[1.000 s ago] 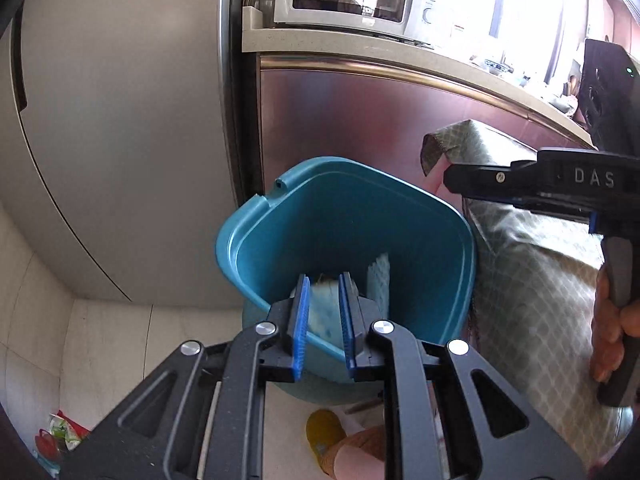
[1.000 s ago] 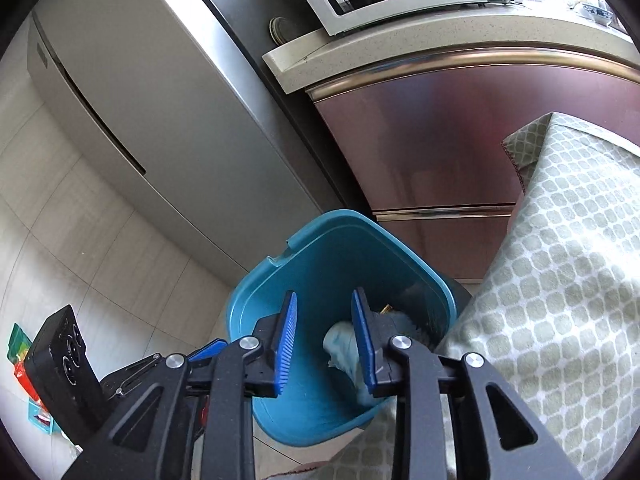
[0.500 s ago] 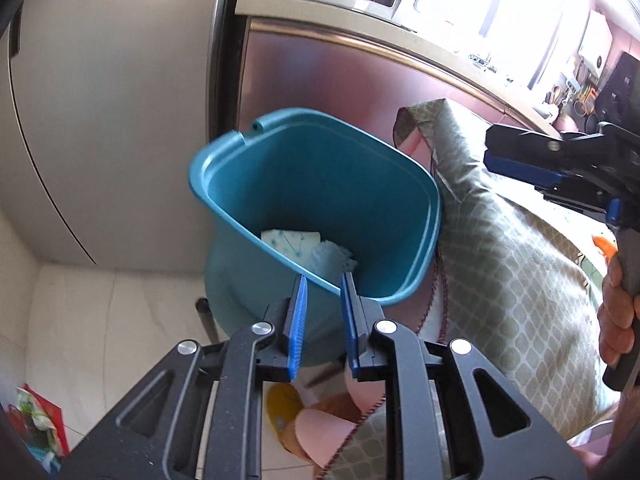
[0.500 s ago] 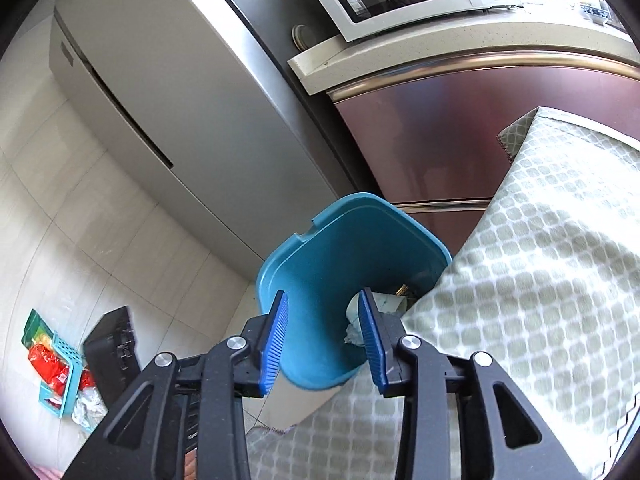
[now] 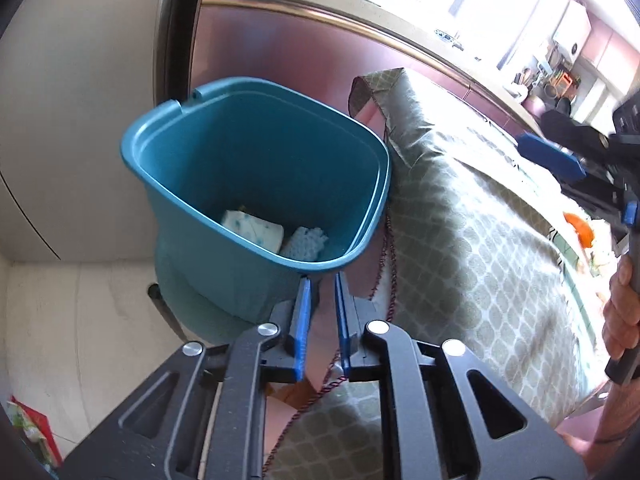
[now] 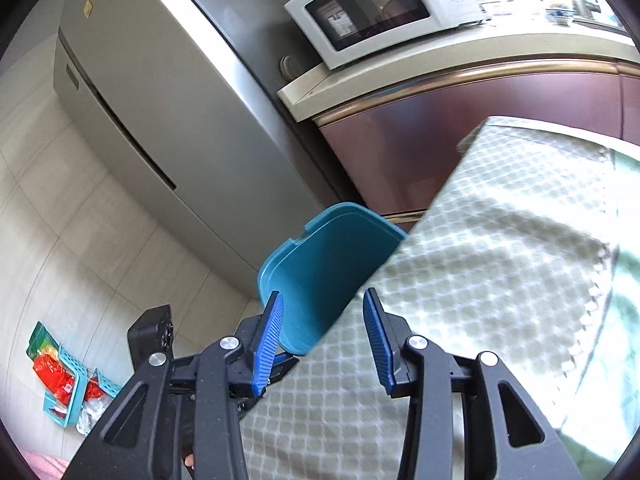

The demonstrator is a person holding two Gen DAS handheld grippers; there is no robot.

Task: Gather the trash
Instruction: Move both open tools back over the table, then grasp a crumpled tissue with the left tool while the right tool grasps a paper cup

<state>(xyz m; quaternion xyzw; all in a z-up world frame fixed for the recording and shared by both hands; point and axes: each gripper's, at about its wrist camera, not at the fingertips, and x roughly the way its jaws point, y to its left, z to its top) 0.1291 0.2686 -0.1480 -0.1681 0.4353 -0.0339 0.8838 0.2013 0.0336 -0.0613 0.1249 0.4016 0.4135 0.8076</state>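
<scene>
Left gripper (image 5: 321,312) is sitting with its blue pads a narrow gap apart, nothing between them, tips just below the near rim of the teal bin (image 5: 256,168). Bin is standing straight ahead of this tool, mouth open toward the camera. Inside, on the bottom, a white wad with blue specks (image 5: 253,230) is lying beside a pale blue textured cloth piece (image 5: 306,242), the two touching or nearly so. To the right of the tool a table under a green patterned cloth (image 5: 480,248) is butting against the bin's side. Far right, a hand (image 5: 622,312) is gripping the handle of the other tool.

Right gripper (image 6: 323,334) is showing its pads spread wide, holding nothing. It is hovering over the tablecloth edge (image 6: 480,280); bin (image 6: 324,268) is lying just ahead and slightly left of the tips, partly hidden by the cloth. Farther ahead a fridge (image 6: 160,120) is standing at left, and a microwave (image 6: 380,8) is sitting on a counter up top. Low left, a light blue basket (image 6: 68,380) with red packets is sitting on the floor.
</scene>
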